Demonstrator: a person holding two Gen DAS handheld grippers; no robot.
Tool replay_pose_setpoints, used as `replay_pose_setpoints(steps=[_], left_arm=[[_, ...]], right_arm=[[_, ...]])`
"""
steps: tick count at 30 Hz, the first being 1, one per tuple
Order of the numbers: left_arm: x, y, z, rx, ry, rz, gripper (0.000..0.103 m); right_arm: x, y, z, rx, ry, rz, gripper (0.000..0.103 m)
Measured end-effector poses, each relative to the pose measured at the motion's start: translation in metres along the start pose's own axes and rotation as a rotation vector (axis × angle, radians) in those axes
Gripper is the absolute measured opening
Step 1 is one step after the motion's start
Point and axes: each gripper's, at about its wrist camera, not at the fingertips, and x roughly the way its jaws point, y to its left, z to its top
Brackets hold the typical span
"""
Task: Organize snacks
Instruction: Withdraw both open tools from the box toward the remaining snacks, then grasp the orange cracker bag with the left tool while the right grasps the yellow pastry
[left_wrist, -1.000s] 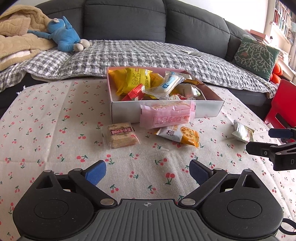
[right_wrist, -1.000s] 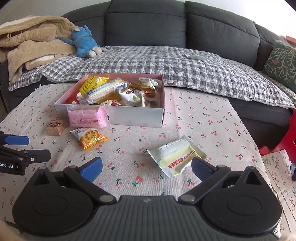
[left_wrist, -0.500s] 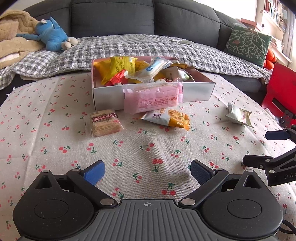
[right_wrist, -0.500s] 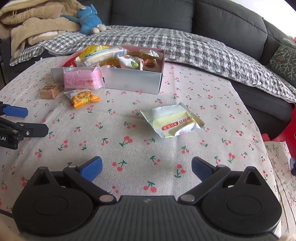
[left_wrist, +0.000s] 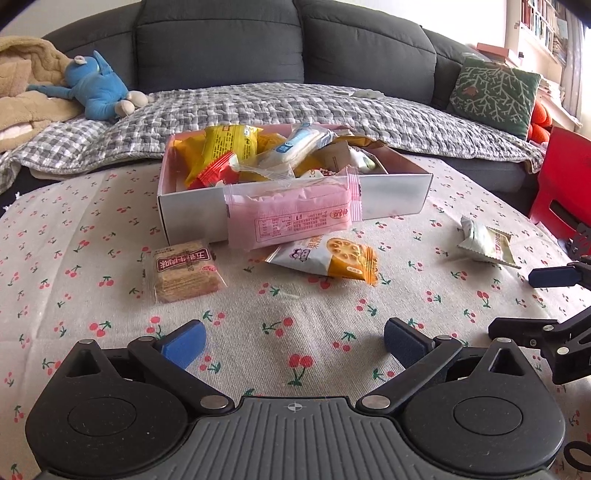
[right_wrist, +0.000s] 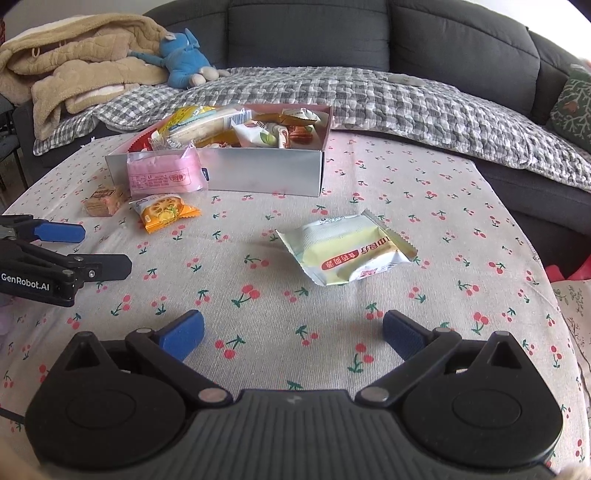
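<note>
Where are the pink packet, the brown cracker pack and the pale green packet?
pink packet (left_wrist: 291, 214), left wrist view, middle of its face.
brown cracker pack (left_wrist: 184, 271), left wrist view, centre of wrapper.
pale green packet (right_wrist: 347, 251), right wrist view, centre of front.

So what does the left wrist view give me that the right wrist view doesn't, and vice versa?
Only the left wrist view shows the red chair, the bookshelves and the back label of the pink packet up close.

Only the right wrist view shows the pale green packet close and readable, and the whole tan blanket.

Both show the snack box, the brown cracker pack, the orange lotus-root packet, the blue plush toy, and the open left gripper and right gripper.
</note>
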Motion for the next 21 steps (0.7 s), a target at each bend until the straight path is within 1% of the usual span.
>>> replay_pose_setpoints(steps=[8,12,16,21], left_arm=[[0.023,-0.001,0.019,-0.003,0.009,-0.008,0.103],[0.029,0.001,0.026,-0.007,0.013,-0.033,0.103],[0.032,0.003,0.031,-0.035,0.018,-0.073,0.103],[0.033,0.0,0.033,-0.028,0.015,-0.079,0.099]], right_arm=[[0.018,-0.008,0.016,0.024,-0.002,-0.02,0.103],[0.026,-0.01,0.023,0.05,0.002,-0.042,0.103],[0.031,-0.011,0.028,0.073,-0.001,-0.055,0.103],[0.034,-0.013,0.032,0.104,-0.006,-0.07,0.103]])
